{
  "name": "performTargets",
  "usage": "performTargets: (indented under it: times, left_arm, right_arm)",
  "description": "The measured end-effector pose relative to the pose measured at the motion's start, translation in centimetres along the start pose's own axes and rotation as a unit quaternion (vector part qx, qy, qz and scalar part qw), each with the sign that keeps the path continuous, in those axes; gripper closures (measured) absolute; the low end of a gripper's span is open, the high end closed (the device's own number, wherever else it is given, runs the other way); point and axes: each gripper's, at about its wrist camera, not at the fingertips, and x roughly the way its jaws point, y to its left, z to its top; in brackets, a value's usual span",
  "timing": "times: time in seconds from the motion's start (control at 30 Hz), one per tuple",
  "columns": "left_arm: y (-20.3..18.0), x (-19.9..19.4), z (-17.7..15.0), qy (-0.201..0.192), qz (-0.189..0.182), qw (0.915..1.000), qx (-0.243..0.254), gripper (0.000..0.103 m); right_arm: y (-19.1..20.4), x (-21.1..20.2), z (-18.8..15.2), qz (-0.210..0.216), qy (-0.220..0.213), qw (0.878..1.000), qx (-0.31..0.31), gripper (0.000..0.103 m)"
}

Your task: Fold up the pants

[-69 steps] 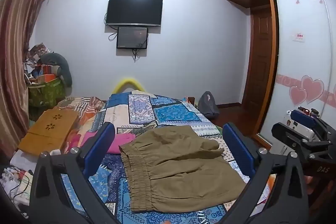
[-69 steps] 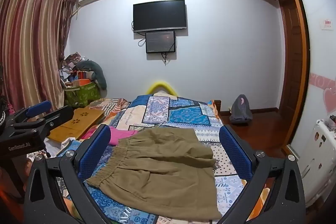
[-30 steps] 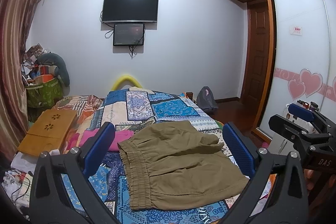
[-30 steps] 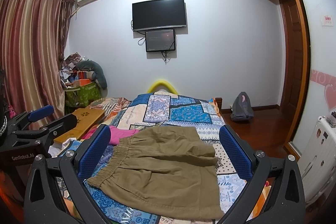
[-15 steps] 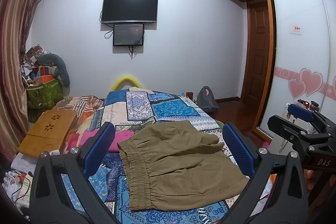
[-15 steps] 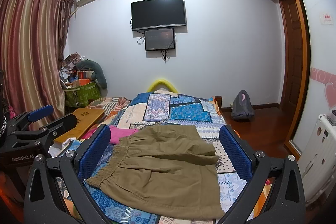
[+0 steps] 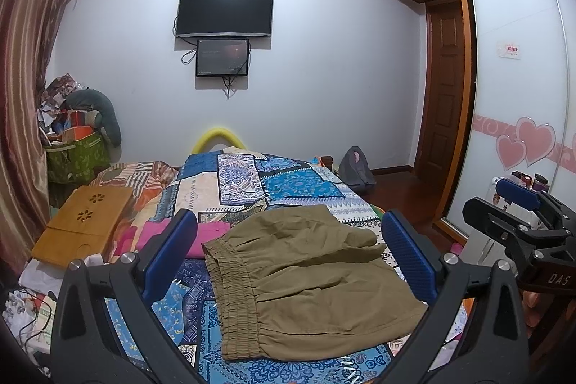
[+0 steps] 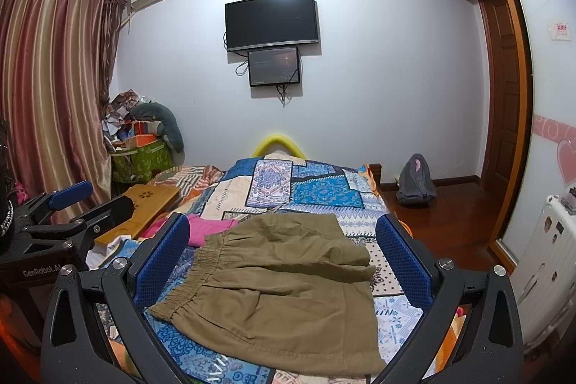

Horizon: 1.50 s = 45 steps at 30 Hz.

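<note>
1. I see one task item: a pair of olive-khaki pants (image 7: 309,279), in a plain, slightly creased woven fabric.
2. They lie flat on the patchwork bedspread (image 7: 252,182), near the front of the bed and crosswise to it.
3. The gathered elastic waistband (image 7: 235,297) sits at my left, running front to back; from the right wrist view the same band (image 8: 190,276) angles toward the near left corner.
4. The legs extend to my right, the farther leg partly overlapping the nearer, its rumpled end (image 7: 363,236) bunched up.
5. The bulk looks short and wide; I cannot tell whether they are already folded.
</note>
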Motion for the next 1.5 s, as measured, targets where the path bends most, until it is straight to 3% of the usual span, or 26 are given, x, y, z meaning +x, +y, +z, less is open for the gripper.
performTargets:
  times: [0.53,0.77,1.1,1.2,1.3,1.5]
  left_arm:
    - [0.1,0.4,0.0,0.003,0.001,1.0,0.0,0.0]
    - [0.7,2.4,0.2,0.009,0.013,0.9998,0.006,0.0]
    - [5.2,9.3,1.1,0.043,0.056,0.9975,0.012,0.0]
    - [7.2,12.0,1.2,0.047,0.085,0.9952,0.008,0.0]
    - [9.4,15.5,1.0,0.073,0.107,0.9916,0.003,0.0]
    - [14.3,22.4,-0.5,0.134,0.105,0.9839,-0.056,0.0]
  right_arm:
    - [0.1,0.6,0.1,0.001,0.012,1.0,0.001,0.0]
    - [-0.8,2.3,-0.2,-0.011,0.026,1.0,0.002,0.0]
    - [-4.9,7.2,-0.5,-0.045,0.063,0.997,-0.007,0.0]
    - [-6.3,8.9,-0.2,-0.045,0.072,0.996,-0.009,0.0]
    - [-7.1,10.5,0.0,-0.048,0.077,0.996,-0.017,0.0]
    - [-8.2,14.5,0.0,-0.043,0.096,0.994,-0.029,0.0]
